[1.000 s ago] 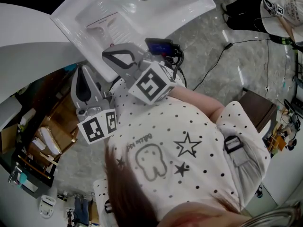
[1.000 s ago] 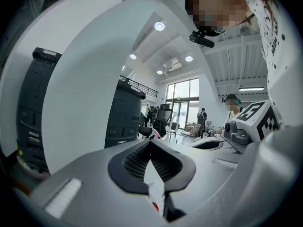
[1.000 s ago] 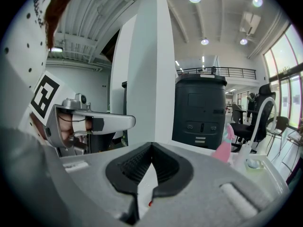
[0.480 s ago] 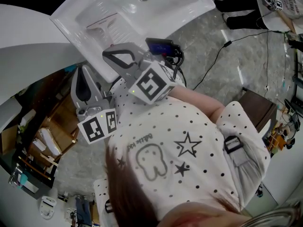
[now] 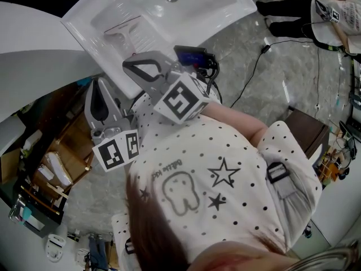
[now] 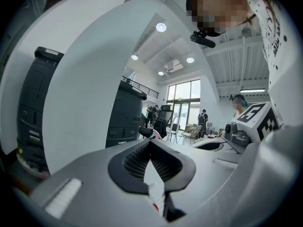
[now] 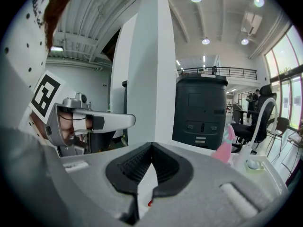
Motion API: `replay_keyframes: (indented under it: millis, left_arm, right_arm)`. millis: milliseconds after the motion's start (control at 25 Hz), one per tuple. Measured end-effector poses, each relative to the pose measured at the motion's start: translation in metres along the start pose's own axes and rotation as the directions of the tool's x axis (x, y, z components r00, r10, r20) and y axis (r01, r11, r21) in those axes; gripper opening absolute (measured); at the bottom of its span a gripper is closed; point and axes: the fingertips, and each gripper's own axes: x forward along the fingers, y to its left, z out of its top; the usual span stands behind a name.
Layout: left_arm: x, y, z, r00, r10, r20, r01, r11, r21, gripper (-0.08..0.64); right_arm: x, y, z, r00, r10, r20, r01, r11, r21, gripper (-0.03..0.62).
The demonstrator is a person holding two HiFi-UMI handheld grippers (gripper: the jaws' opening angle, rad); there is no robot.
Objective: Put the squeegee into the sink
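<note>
Left claw (image 6: 150,144) and right claw (image 7: 151,146) each pressed together, empty, near the sink (image 5: 217,4); squeegee (image 5: 120,31), seemingly, inside it.

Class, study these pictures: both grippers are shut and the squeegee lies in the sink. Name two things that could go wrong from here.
1. The right gripper hangs close to the sink at its front edge; swinging it away carelessly might knock the rim.
2. A black cable trails across the floor nearby; a step backward could snag it.
</note>
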Motion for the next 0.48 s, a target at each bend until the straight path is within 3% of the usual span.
replay_keyframes:
  millis: [480]
  left_arm:
    - [0.0005, 0.0007, 0.0008, 1.000, -0.005, 0.000, 0.005, 1.000, 0.013, -0.015]
  right_arm:
    - [0.0026, 0.0006, 0.0021, 1.000, -0.002, 0.007, 0.002, 1.000, -0.002, -0.003]
